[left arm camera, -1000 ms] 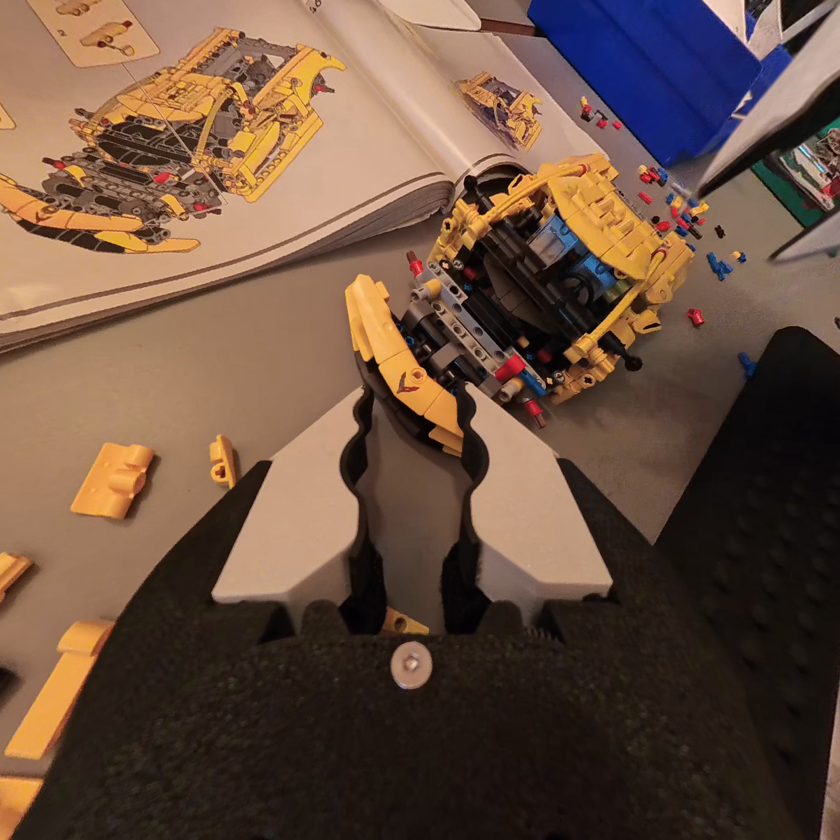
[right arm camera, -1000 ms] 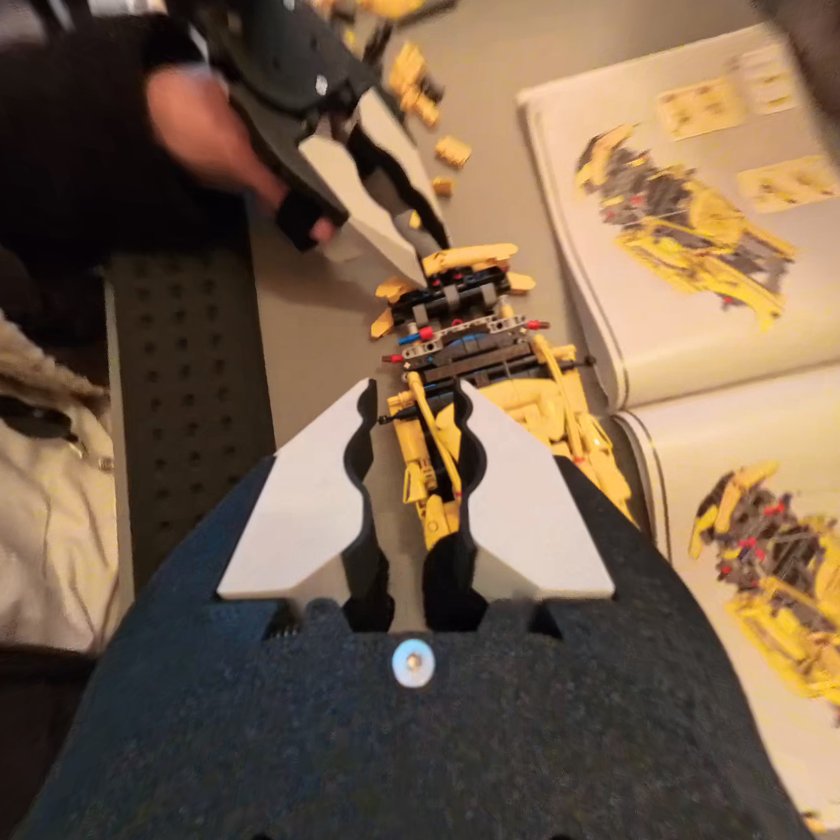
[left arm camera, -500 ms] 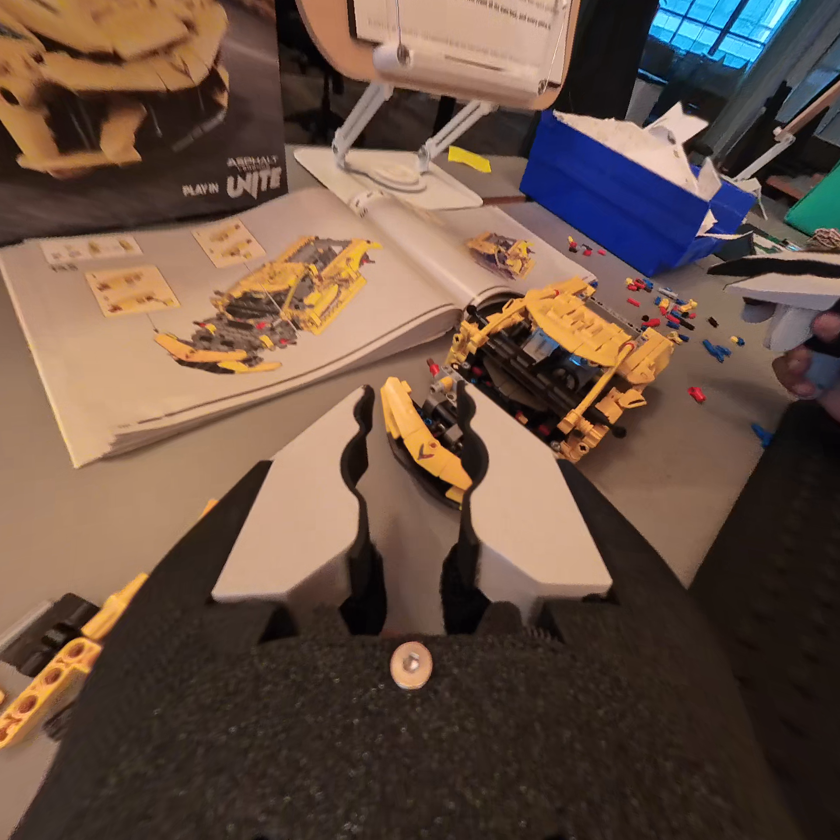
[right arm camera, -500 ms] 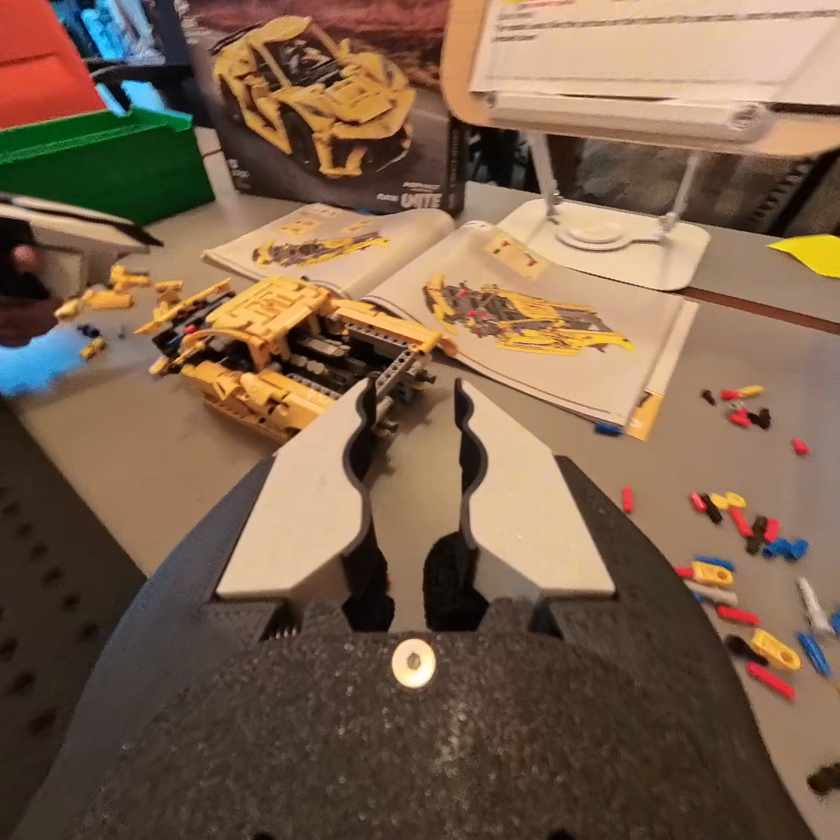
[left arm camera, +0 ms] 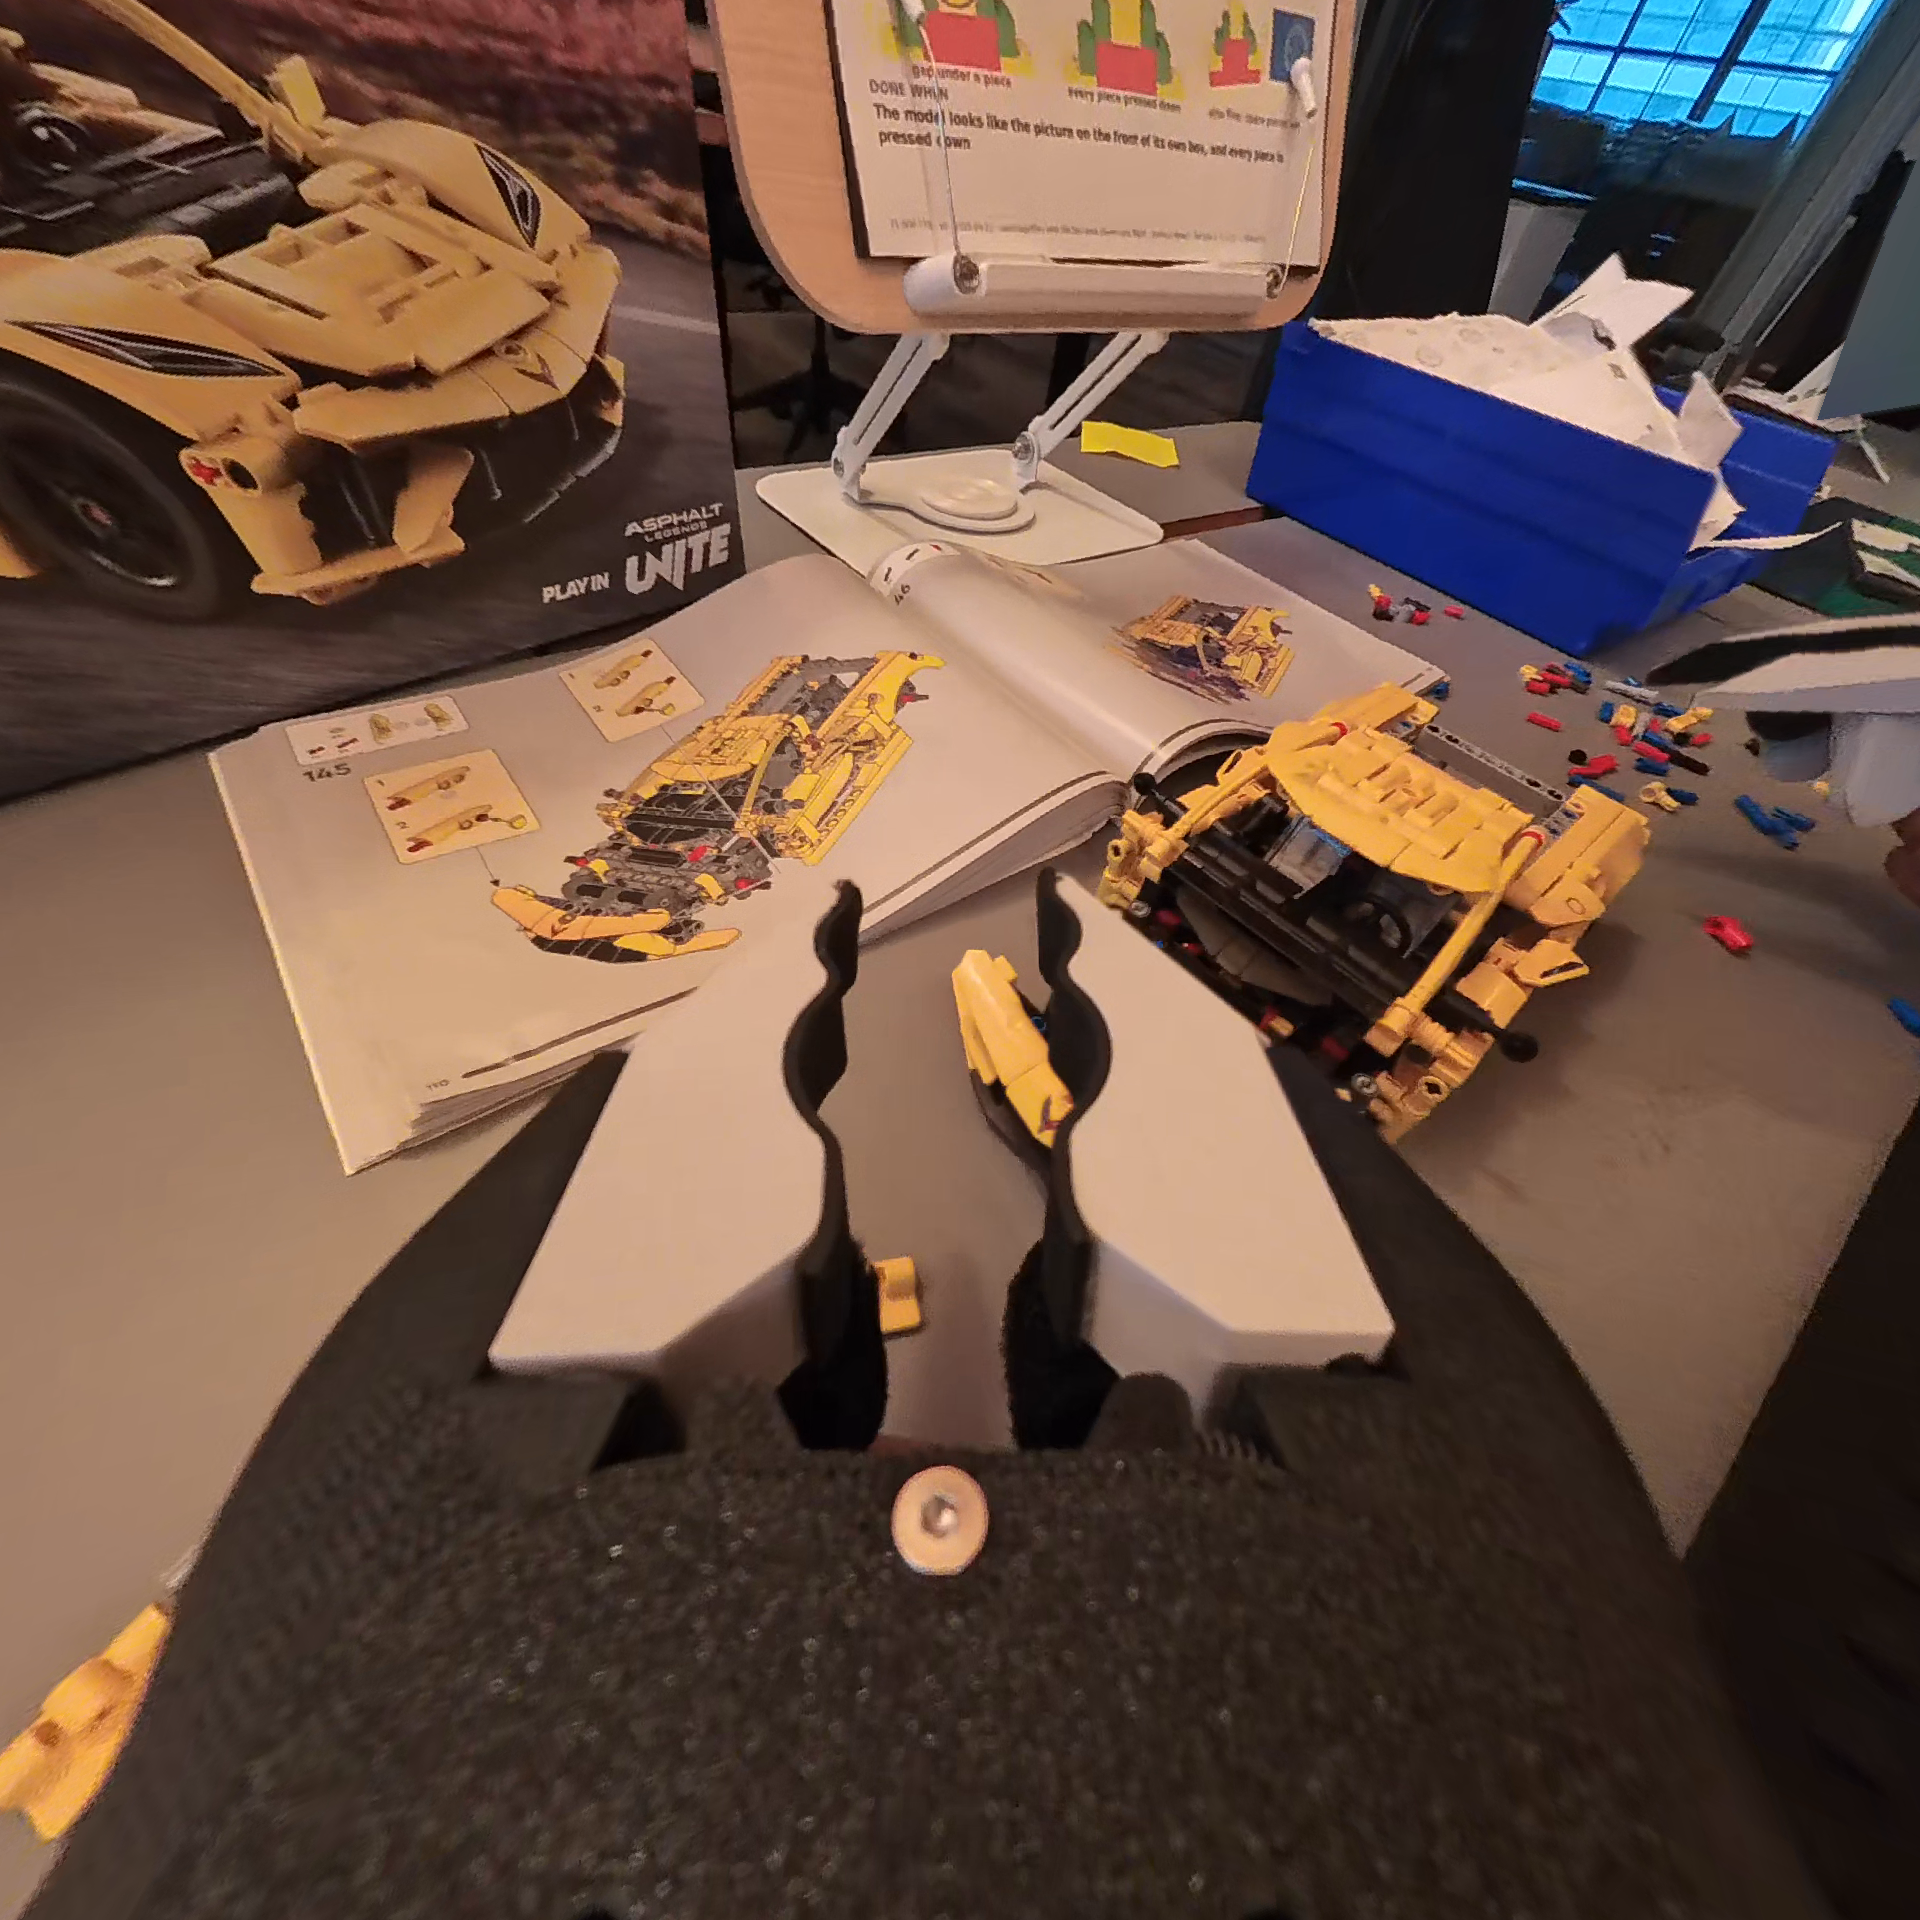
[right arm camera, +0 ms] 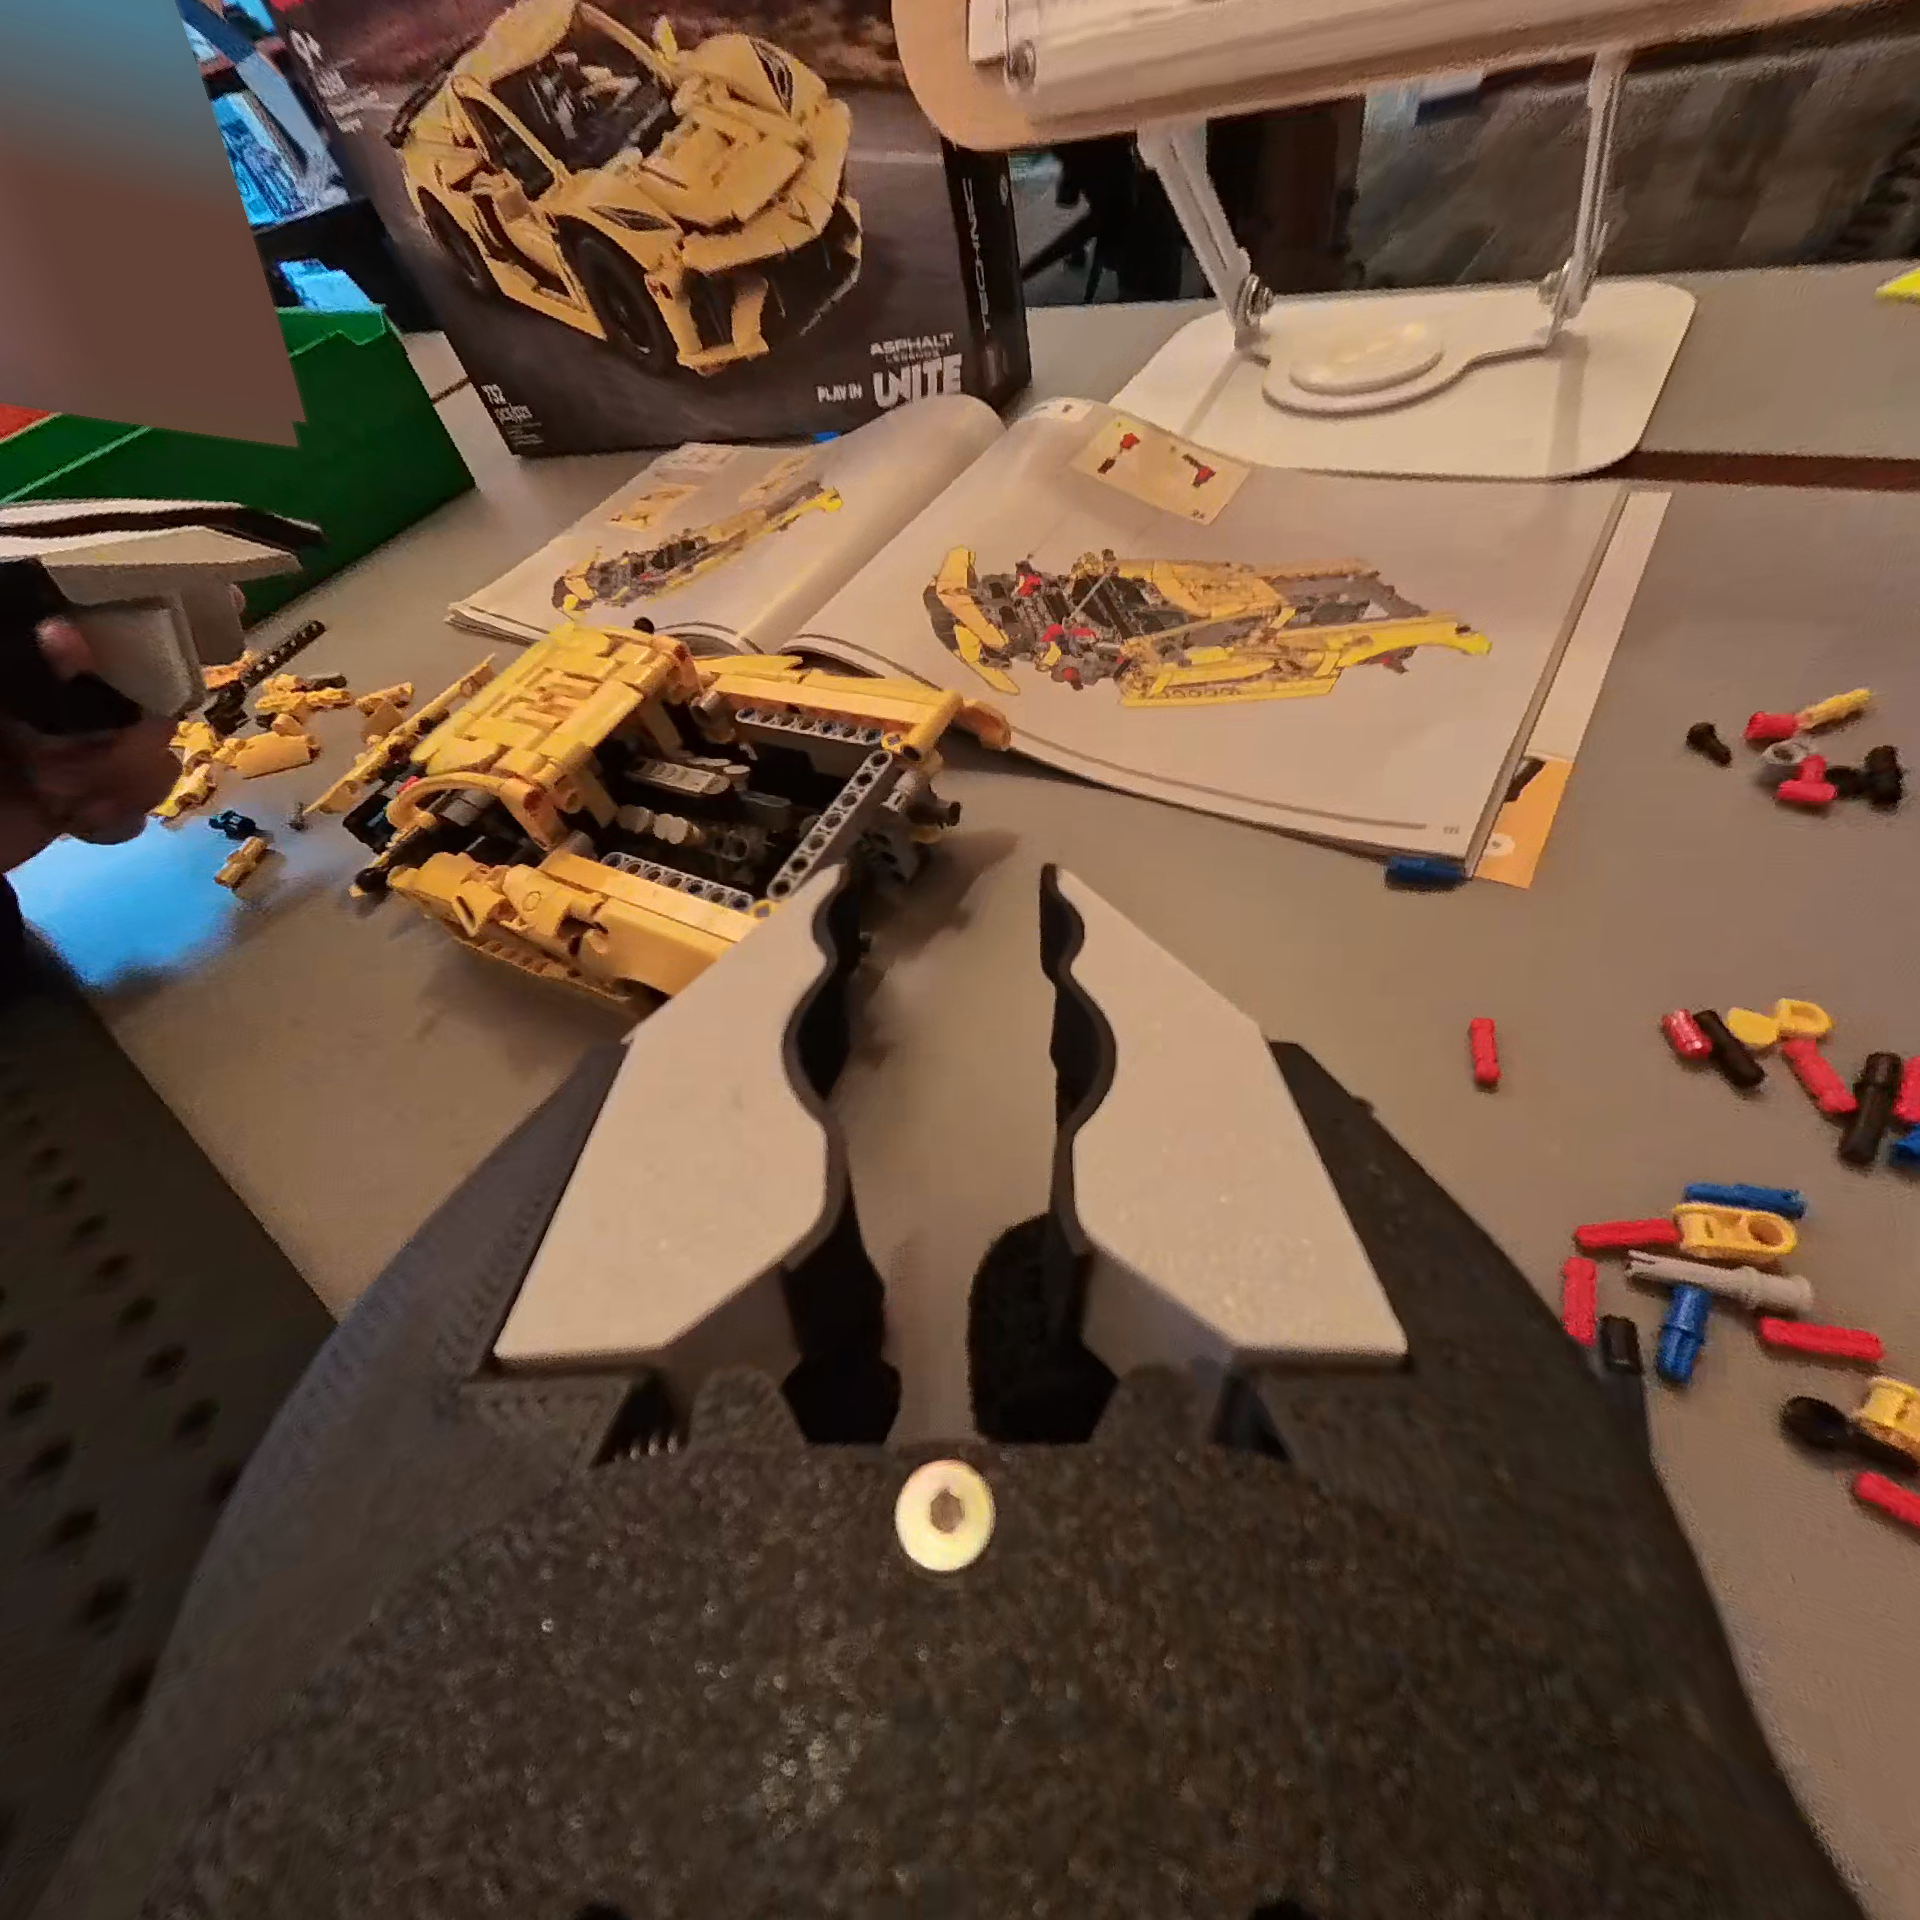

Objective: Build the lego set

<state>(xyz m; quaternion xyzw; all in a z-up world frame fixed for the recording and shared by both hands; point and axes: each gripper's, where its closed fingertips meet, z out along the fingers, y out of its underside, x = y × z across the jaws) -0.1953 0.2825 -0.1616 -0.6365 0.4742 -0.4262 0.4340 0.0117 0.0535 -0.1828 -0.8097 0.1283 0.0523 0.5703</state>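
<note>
The half-built yellow and black lego car [left arm camera: 1371, 862] lies on the grey table beside the open instruction booklet [left arm camera: 623, 831]. My left gripper [left arm camera: 945, 904] is open and empty, held back from the car's front end. The car's yellow nose piece [left arm camera: 997, 1029] shows between its fingers, partly hidden by the right finger. My right gripper [right arm camera: 943, 894] is open and empty, just right of the car [right arm camera: 623, 800]; its left finger hides a corner of the car. Each gripper shows at the edge of the other's view: the right gripper [left arm camera: 1808, 675], the left gripper [right arm camera: 135, 582].
The set's box [left arm camera: 312, 312], a white document stand [left arm camera: 966, 499] and a blue bin [left arm camera: 1507, 499] stand at the back. Small red, blue and black pins [right arm camera: 1766, 1091] lie scattered to the right. Loose yellow pieces [right arm camera: 260, 727] lie left of the car, near a green bin [right arm camera: 260, 457]. The tips of one gripper are about 30 cm away from the tips of the other.
Both grippers have drawn back and up from the car and tilted from looking down to looking across the table. The car stays in place. Both stay open.
</note>
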